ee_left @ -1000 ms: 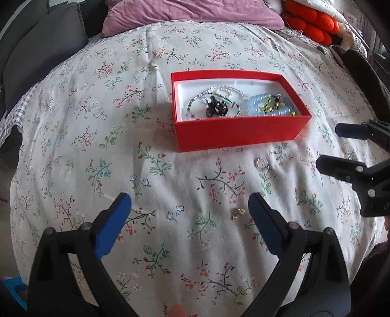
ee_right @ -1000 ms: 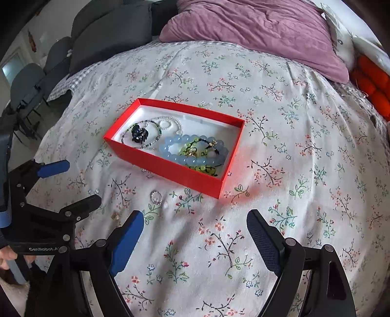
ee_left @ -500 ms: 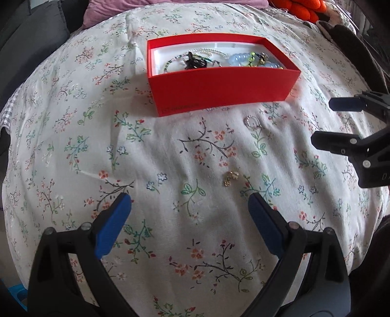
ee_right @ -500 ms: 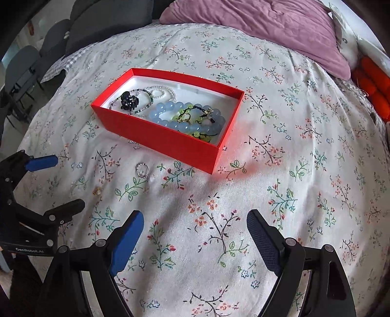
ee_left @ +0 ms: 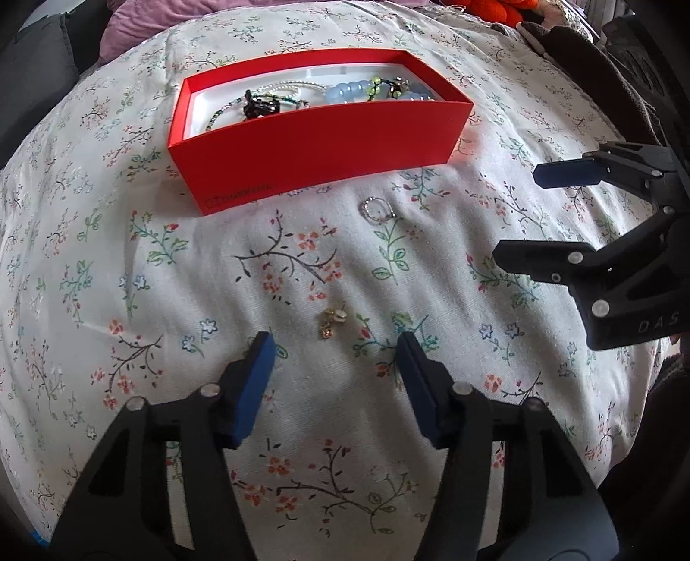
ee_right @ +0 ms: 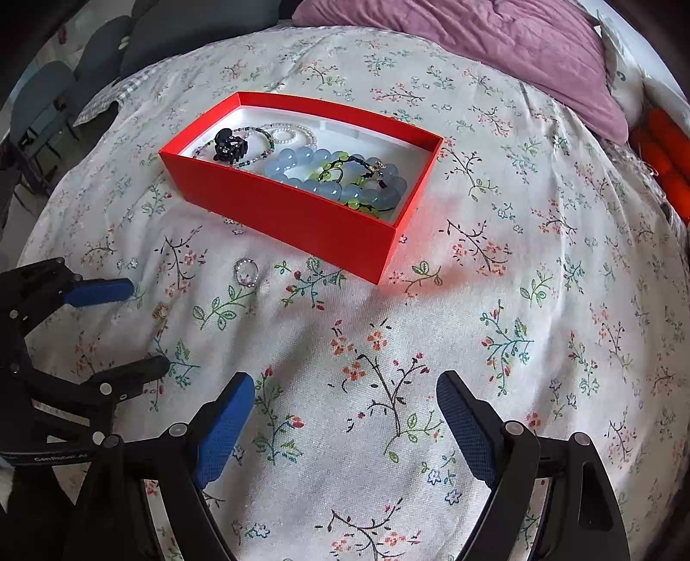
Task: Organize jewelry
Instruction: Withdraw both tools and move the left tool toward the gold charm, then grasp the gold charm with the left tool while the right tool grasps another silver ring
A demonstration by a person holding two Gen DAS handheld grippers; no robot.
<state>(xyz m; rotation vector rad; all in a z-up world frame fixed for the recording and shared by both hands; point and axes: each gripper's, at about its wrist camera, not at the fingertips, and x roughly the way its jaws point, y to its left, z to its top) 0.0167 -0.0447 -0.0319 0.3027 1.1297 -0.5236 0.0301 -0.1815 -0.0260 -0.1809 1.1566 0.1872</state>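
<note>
The flowery bed cover fills my view. The red box sits in the upper middle and already holds beads, so I think loose bits go there. My left gripper is spread wide, low in the frame, to fit around the little gold earring just ahead of its fingertips. My right gripper is spread too, holding nothing. A silver ring lies below the box.

A bed fills the scene, covered by a white quilt with small printed flowers. At the far end lies a crumpled pink-purple blanket. Far left stand grey chairs. An orange knitted cushion lies far right. Soft daylight.
</note>
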